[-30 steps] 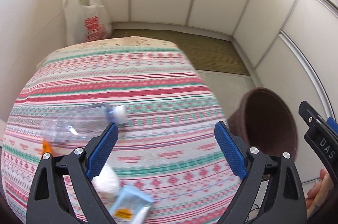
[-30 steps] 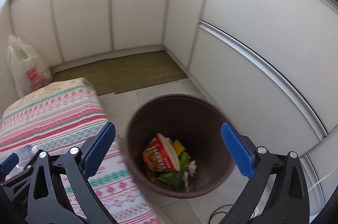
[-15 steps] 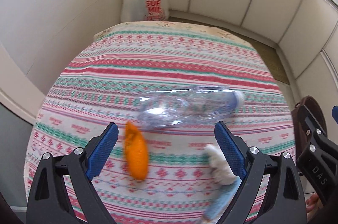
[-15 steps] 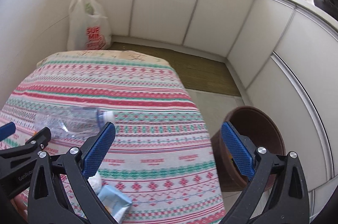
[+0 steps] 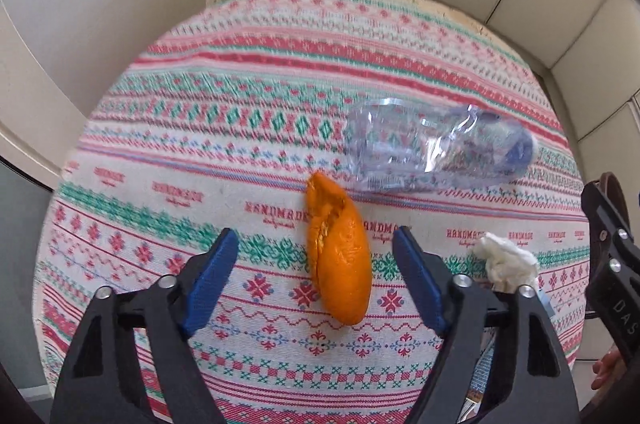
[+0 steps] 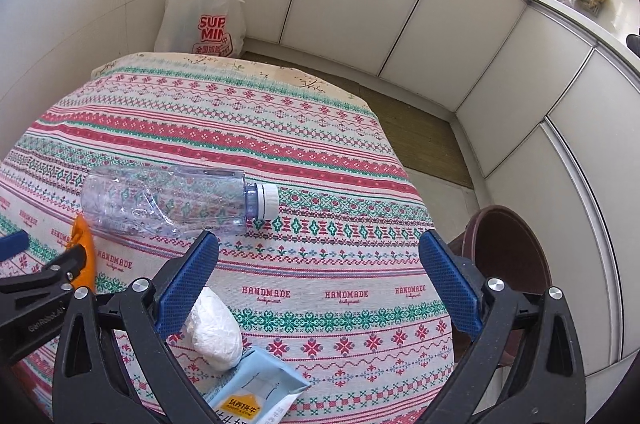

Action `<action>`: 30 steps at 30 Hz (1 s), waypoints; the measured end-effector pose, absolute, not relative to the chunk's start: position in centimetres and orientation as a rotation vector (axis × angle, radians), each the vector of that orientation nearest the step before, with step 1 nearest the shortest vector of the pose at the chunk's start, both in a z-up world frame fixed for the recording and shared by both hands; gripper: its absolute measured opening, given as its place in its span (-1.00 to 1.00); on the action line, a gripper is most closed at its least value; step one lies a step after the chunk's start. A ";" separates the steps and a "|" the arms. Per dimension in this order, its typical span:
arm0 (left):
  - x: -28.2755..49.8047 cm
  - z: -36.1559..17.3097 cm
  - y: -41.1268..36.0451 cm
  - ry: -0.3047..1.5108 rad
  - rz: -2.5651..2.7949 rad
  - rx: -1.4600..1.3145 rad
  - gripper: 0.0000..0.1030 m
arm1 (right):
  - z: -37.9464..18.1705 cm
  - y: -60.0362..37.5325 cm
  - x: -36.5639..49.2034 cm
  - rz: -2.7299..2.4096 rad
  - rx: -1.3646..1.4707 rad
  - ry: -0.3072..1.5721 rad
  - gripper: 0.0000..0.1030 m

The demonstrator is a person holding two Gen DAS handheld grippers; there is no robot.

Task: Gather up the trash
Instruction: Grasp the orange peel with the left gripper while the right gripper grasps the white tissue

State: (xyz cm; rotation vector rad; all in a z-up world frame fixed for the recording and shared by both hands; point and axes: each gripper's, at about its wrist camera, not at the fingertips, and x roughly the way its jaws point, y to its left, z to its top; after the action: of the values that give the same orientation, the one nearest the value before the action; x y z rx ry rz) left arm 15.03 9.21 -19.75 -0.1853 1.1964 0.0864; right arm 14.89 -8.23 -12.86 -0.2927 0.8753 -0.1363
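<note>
Hidden or unclear: the bottle (image 5: 438,147) is smeared by blur in the left view, so its cap is hardly made out there; in the right view it is sharp. The peel (image 6: 85,250) is mostly covered by the left gripper's arm in the right view. The carton (image 6: 256,388) is cut off by the lower frame edge and partly covered by a finger. The bin (image 6: 506,256) is seen only in part, past the table's right edge, and its contents cannot be made out.

Left gripper (image 5: 316,280): jaws are held wide apart, one on each side of the peel (image 5: 338,252); nothing is gripped, and whether a pad touches the peel cannot be told.

Right gripper (image 6: 320,284): jaws are spread wide over bare cloth near the table's (image 6: 280,127) right edge; nothing is held. The left pad is seen just in front of the tissue (image 6: 214,330).

Bottle: laid on its side mid-table, crushed, clear, white cap toward the right edge.

Peel: orange, lying just on the near side of the bottle's base.

Tissue: a white wad (image 5: 506,260) near the front edge, touching the carton.

Bag (image 6: 202,3): white plastic, stood on the floor beyond the table's far left corner.
</note>
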 end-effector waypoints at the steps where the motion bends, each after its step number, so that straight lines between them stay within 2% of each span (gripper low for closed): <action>1: 15.2 -20.4 9.3 1.223 0.077 -0.203 0.29 | -13.0 -8.3 15.1 -0.136 -0.293 0.880 0.86; 2: 15.4 -21.1 9.3 1.248 0.068 -0.219 0.13 | -13.1 -8.3 15.2 -0.136 -0.295 0.884 0.86; 4: 15.4 -21.7 9.1 1.266 0.068 -0.221 0.03 | -13.4 -8.1 15.5 -0.132 -0.300 0.890 0.86; 6: 15.2 -21.6 8.5 1.261 0.068 -0.180 -0.30 | -13.5 -7.9 15.6 -0.124 -0.312 0.892 0.86; 12: 14.7 -21.6 7.5 1.252 0.049 -0.101 -0.52 | -13.5 -7.6 16.2 -0.094 -0.311 0.911 0.86; 15: 14.4 -21.3 8.4 1.264 0.023 -0.152 -0.56 | -13.5 -8.5 16.8 -0.053 -0.228 0.965 0.86; 19: 13.9 -18.7 10.0 1.218 0.006 -0.214 -0.56 | -13.9 -11.2 18.1 0.015 0.115 1.114 0.86; 21: 13.6 -16.8 10.7 1.176 -0.006 -0.226 -0.56 | -14.3 -11.7 18.3 0.022 0.189 1.174 0.81; 22: 13.4 -15.9 11.0 1.158 -0.013 -0.229 -0.56 | -14.4 -11.6 18.3 0.031 0.178 1.197 0.72; 26: 12.9 -13.6 11.9 1.114 -0.044 -0.264 -0.56 | -15.2 -8.9 17.1 0.100 -0.039 1.261 0.66; 30: 12.9 -12.1 11.8 1.091 -0.070 -0.284 -0.56 | -16.6 -6.0 15.5 0.155 -0.163 1.292 0.26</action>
State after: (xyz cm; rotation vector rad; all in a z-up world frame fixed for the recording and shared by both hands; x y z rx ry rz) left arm 12.86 11.83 -12.11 -0.2840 1.0910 -0.0698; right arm 15.49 -6.01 -16.58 -0.1630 1.2920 0.1554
